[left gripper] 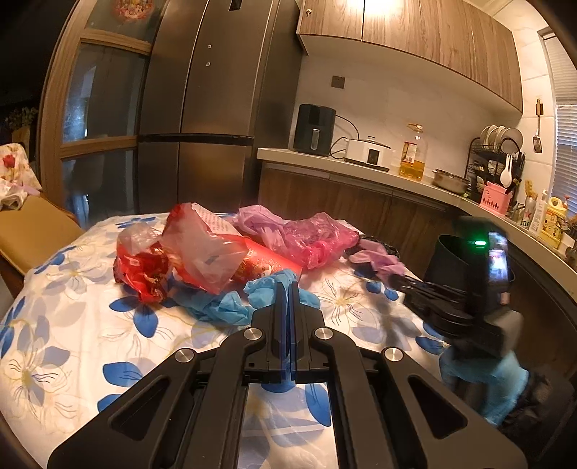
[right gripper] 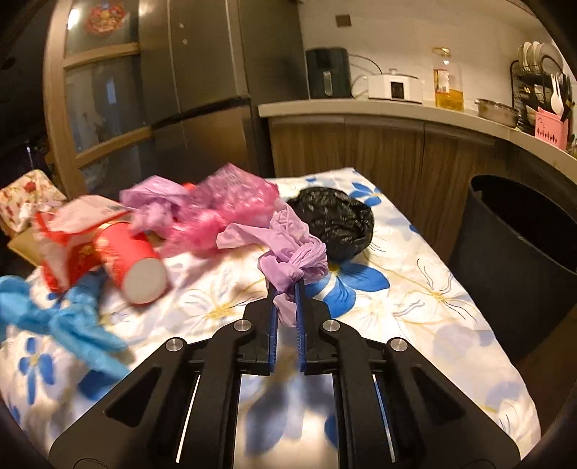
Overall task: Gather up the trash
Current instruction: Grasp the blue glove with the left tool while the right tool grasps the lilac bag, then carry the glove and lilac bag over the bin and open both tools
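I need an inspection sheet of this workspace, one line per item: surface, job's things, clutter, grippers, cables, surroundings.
Surface: table under a white cloth with blue flowers.
Job's things: lilac glove in the right gripper; blue gloves, red paper cup, pink plastic bag, red wrapper and crumpled black bag on the cloth; dark bin beside the table.
Clutter: nothing seen beyond the trash.
Grippers: left gripper shut, holding nothing; right gripper shut on the lilac glove.
Cables: one cable on the counter by the air fryer.
Surroundings: fridge, wooden cabinets, dish rack.
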A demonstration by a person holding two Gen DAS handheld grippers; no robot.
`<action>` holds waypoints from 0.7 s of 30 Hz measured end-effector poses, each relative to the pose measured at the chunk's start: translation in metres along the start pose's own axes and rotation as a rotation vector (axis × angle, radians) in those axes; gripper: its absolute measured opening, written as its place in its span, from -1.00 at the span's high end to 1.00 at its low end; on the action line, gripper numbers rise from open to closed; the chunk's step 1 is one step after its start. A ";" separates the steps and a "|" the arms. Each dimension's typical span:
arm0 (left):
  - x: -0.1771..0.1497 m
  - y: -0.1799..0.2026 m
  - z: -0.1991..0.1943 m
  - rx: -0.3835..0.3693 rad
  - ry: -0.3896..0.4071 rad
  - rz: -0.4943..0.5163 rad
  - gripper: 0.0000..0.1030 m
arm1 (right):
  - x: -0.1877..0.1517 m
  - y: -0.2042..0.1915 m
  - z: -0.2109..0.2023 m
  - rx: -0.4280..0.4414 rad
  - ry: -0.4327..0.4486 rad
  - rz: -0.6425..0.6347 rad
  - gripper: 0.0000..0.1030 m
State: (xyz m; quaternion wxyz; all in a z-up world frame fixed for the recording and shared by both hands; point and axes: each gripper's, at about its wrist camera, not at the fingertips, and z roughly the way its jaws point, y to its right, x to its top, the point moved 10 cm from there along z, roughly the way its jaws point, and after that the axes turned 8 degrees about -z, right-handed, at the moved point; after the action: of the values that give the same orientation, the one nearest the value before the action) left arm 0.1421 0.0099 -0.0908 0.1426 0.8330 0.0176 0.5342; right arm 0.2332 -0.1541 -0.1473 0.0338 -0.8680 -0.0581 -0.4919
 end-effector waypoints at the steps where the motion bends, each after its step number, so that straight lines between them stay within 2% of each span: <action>1: 0.001 0.000 0.000 0.001 0.001 -0.001 0.98 | 0.001 0.000 -0.006 0.005 0.009 0.000 0.84; 12: 0.023 0.028 -0.009 -0.029 0.052 0.030 0.98 | 0.014 0.003 -0.087 0.023 0.125 -0.008 0.84; 17: 0.033 0.052 -0.008 -0.063 0.074 0.059 0.98 | 0.019 0.020 -0.110 -0.010 0.160 0.004 0.84; 21: 0.034 0.075 0.003 -0.096 0.057 0.077 0.98 | 0.021 0.037 -0.123 -0.054 0.181 0.006 0.84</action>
State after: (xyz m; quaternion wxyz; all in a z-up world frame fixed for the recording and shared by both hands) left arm 0.1506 -0.0564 -0.0426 0.1610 0.8098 -0.0361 0.5630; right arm 0.1444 -0.2036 -0.0668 0.0170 -0.8209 -0.0387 -0.5695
